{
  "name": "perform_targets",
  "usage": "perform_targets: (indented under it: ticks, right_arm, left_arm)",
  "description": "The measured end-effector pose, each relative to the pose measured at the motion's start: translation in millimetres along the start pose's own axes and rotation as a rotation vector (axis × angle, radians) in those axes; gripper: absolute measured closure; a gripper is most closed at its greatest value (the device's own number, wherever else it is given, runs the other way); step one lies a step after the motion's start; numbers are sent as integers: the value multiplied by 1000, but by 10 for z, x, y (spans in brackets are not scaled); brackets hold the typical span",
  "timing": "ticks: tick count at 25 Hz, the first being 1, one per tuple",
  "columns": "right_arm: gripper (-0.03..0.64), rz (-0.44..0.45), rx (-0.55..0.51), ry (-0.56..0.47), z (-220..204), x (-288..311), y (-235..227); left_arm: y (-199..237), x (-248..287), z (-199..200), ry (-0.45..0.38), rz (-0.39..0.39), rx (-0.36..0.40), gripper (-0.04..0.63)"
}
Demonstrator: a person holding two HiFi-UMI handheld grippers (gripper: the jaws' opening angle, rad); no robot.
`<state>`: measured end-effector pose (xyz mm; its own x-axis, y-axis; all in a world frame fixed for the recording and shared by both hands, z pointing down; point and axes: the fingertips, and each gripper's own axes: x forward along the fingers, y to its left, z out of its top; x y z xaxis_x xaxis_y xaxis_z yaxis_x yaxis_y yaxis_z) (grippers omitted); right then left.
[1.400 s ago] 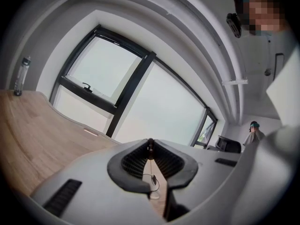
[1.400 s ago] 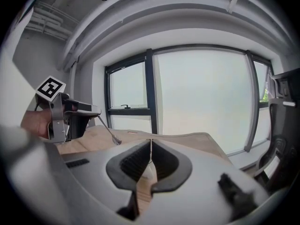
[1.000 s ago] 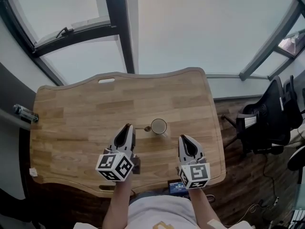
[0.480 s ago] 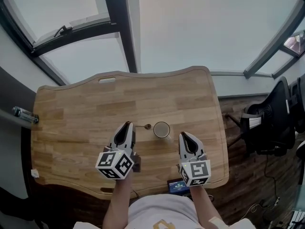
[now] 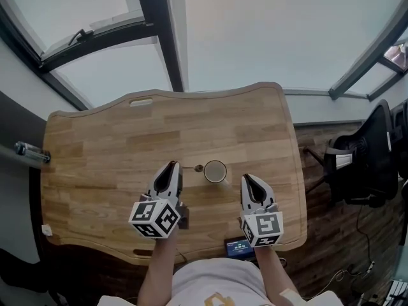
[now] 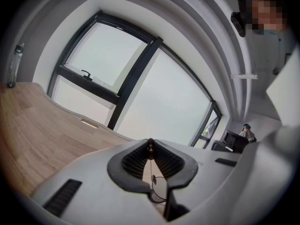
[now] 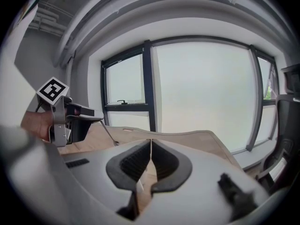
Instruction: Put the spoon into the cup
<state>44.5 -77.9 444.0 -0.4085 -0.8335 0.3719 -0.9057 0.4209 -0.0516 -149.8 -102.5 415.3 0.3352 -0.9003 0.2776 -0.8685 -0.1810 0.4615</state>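
Note:
A small cup point(image 5: 215, 171) stands upright on the wooden desk point(image 5: 108, 152), a little in front of its middle. My left gripper point(image 5: 171, 166) is shut on the handle of a thin metal spoon point(image 5: 198, 168), whose bowl hangs just left of the cup's rim. In the left gripper view the jaws point(image 6: 150, 144) meet on the spoon point(image 6: 150, 165), and the cup point(image 6: 159, 187) shows below through the gap. My right gripper point(image 5: 250, 180) hovers to the right of the cup, shut and empty point(image 7: 151, 142). The right gripper view shows the left gripper point(image 7: 65, 114) with the spoon point(image 7: 108, 134) slanting down.
A small device with a lit screen point(image 5: 238, 247) lies at the desk's front edge by my right arm. A bottle point(image 5: 29, 150) sticks out at the desk's left end. A black office chair point(image 5: 360, 161) stands right of the desk. Large windows lie beyond the far edge.
Hardly anything: the head view has shifted slightly. The spoon stays in the left gripper with its bowl just left of the cup; the right gripper keeps its place.

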Motion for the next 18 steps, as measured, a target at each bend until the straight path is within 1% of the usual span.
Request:
perform_targets:
  ticks: [7,18]
  right_arm:
    - [584,10,5,12,-46,51,11]
    - [584,22,5,27,-110,120,15]
  left_arm:
    - [70,35,-65,19,14,-5,549]
    - [109,113,-147,48,11,-26,549]
